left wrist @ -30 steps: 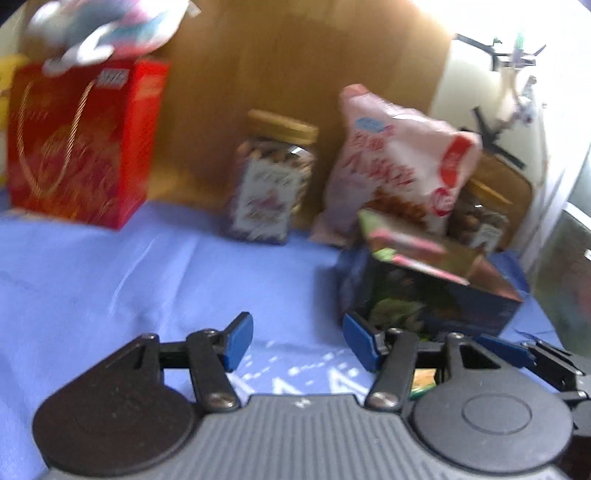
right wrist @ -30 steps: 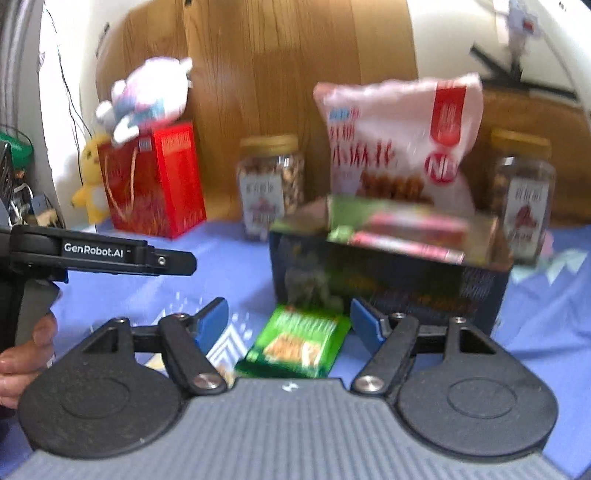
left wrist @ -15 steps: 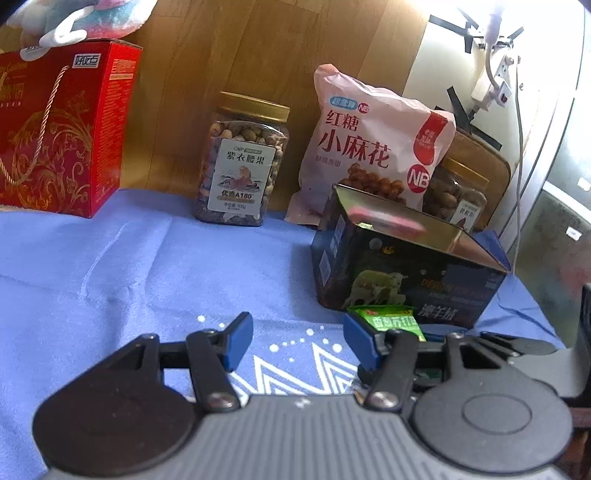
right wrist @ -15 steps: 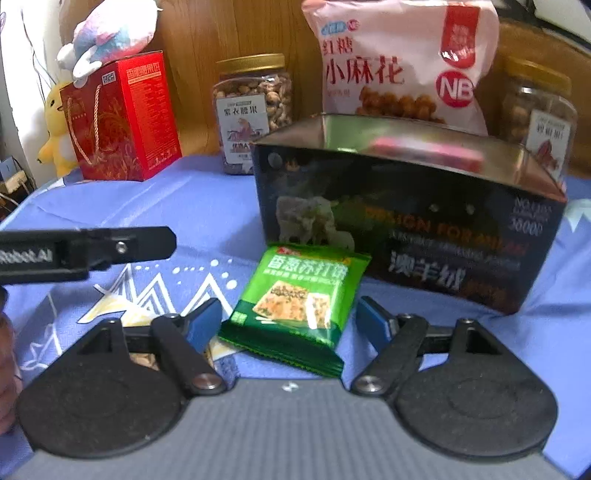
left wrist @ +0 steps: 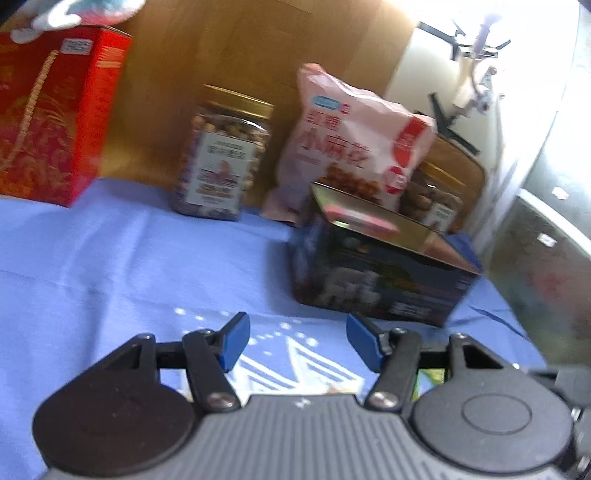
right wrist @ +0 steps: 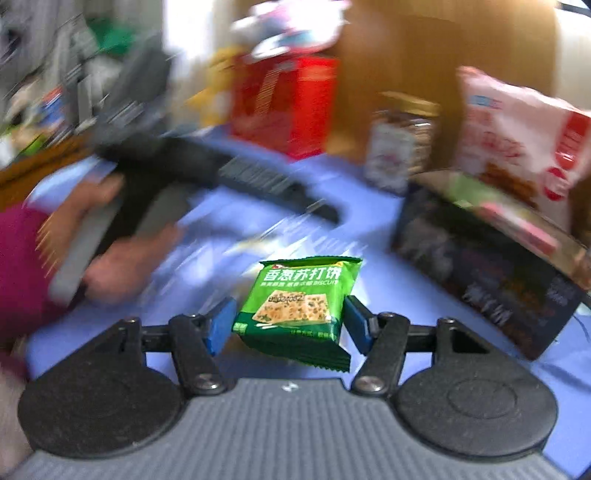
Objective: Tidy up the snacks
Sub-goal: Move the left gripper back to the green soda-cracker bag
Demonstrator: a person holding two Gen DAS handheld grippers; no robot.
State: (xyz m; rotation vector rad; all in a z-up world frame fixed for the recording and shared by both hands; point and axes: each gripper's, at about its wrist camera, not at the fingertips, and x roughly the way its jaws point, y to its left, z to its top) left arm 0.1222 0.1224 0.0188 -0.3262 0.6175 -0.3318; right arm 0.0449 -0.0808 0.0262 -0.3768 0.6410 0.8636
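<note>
A green biscuit packet (right wrist: pixel 295 295) sits between the blue pads of my right gripper (right wrist: pixel 288 325). The jaws are closing, both pads touch its sides, and it stays sharp while the background smears. To its right stands the open dark box (right wrist: pixel 491 280) with a pink packet (right wrist: pixel 524 229) and a green one inside. My left gripper (left wrist: pixel 297 339) hovers over the blue cloth with its jaws open, widening slightly, and nothing between them. The dark box (left wrist: pixel 376 280) lies just ahead and to its right. A hand (right wrist: pixel 122 258) holds the left gripper's body (right wrist: pixel 207 177) at the left of the right wrist view.
Along the wooden back panel stand a red gift box (left wrist: pixel 48 122), a nut jar (left wrist: pixel 221 162), a pink snack bag (left wrist: pixel 354 147) and a second jar (left wrist: pixel 432 199). A plush toy (left wrist: pixel 74 11) lies on the red box. The blue cloth (left wrist: pixel 110 258) covers the table.
The right gripper's jaws have narrowed onto the green packet, and the view has swung and rolled with it. The left gripper's view has tilted slightly; its jaws look a little wider.
</note>
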